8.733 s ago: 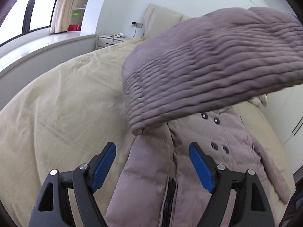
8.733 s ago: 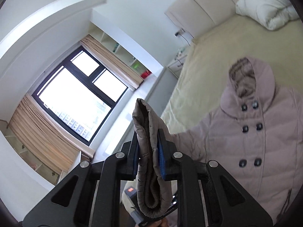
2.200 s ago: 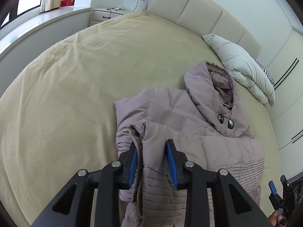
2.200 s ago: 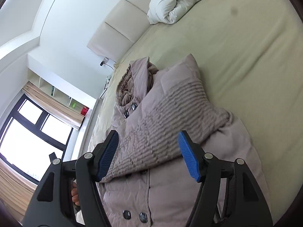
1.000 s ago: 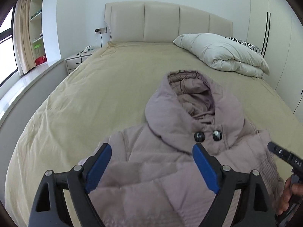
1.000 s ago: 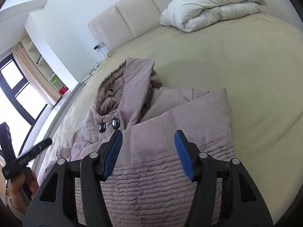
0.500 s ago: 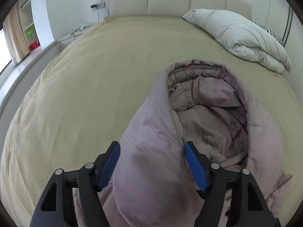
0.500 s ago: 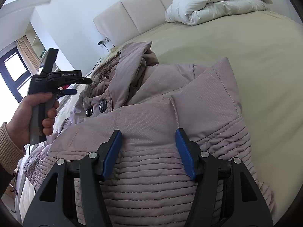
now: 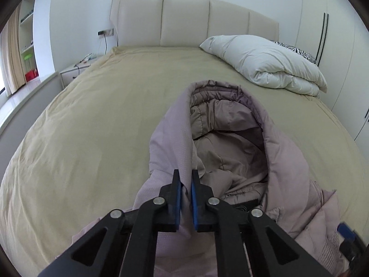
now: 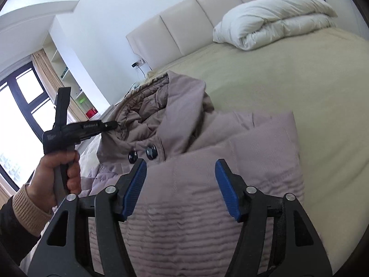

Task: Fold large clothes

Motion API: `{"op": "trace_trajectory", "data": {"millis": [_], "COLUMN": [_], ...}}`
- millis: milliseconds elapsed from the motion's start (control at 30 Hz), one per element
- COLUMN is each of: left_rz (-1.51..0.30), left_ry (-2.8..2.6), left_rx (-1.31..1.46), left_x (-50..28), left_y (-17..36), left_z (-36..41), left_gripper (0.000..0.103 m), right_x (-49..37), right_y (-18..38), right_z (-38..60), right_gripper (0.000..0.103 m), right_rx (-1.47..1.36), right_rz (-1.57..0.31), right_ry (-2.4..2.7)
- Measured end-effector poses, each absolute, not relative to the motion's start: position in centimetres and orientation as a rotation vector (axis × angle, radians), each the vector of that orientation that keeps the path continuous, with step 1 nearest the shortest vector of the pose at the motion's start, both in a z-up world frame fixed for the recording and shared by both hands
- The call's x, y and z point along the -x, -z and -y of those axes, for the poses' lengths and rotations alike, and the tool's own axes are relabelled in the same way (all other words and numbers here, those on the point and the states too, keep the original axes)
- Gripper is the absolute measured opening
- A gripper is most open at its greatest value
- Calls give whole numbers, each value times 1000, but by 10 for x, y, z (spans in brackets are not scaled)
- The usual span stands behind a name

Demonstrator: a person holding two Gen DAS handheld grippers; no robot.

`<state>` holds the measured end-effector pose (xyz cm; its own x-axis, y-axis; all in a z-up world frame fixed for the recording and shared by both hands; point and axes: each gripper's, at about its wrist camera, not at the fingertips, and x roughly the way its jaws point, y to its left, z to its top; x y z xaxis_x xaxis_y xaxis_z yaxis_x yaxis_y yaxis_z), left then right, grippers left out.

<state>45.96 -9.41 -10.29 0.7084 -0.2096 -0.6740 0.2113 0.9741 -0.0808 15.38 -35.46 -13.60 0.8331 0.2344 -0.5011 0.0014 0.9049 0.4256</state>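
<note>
Coat [image 10: 207, 207] mauve, quilted, sleeves folded, hood [image 9: 230, 124] open.

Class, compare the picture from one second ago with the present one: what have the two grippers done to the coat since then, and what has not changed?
The left gripper moved forward from over the coat's front to the hood and closed on its left edge; a second ago it was open. The right gripper stayed open over the folded ribbed part. The duvet and bed are unchanged.

Bright daylight from the window [image 10: 20, 120]; edges fisheye-bent, focus mostly sharp.
</note>
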Motion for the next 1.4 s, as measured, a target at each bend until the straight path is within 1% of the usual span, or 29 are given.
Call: {"op": "trace_trajectory", "data": {"millis": [33, 67, 333, 400, 500, 533, 567, 600, 667, 700, 767, 833, 967, 1100, 1200, 1333, 1400], "left_rz": [-723, -704, -607, -594, -578, -579, -580, -582, -584, -582, -575, -563, -538, -551, -582, -671, -688], "left_ry": [239, 241, 239, 252, 267, 269, 270, 270, 271, 271, 274, 278, 282, 282, 289, 271, 257], "left_rx": [-4, -7, -10, -3, -15, -15, -13, -10, 7, 14, 24, 29, 60, 111, 125, 170, 194], "left_x": [-449, -441, -406, -401, -394, -393, -392, -392, -391, -390, -383, -373, -344, -304, -265, -223, -208], "left_y": [101, 100, 105, 103, 102, 103, 105, 106, 105, 105, 101, 96, 86, 90, 104, 125, 125], "left_z": [93, 94, 86, 85, 82, 81, 78, 76, 73, 71, 70, 68, 57, 43, 33, 18, 10], "left_gripper": [8, 8, 8, 7, 7, 7, 7, 7, 7, 7, 6, 6, 5, 3, 1, 1, 1], "right_x": [-167, -183, -337, -373, -422, -429, -433, -433, -426, -421, -410, -391, -312, -215, -156, -98, -72], "right_y": [127, 120, 95, 100, 119, 122, 123, 123, 120, 117, 108, 93, 56, 54, 81, 139, 161], "right_z": [350, 346, 313, 305, 312, 317, 321, 327, 334, 334, 332, 333, 331, 326, 334, 347, 354], "right_gripper": [75, 77, 77, 77, 77, 68, 47, 37, 17, 13, 9, 8, 8, 8, 8, 8, 8], "right_rx": [-398, -381, -212, -183, -244, -269, -289, -318, -336, -302, -241, -223, -160, -127, -198, -321, -368], "right_rz": [-583, -596, -747, -808, -919, -920, -918, -916, -894, -881, -848, -796, -649, -561, -585, -734, -789], "right_ry": [-125, -127, -54, -14, 44, 61, 74, 74, 55, 60, 64, 54, 27, 10, -13, -20, -9]}}
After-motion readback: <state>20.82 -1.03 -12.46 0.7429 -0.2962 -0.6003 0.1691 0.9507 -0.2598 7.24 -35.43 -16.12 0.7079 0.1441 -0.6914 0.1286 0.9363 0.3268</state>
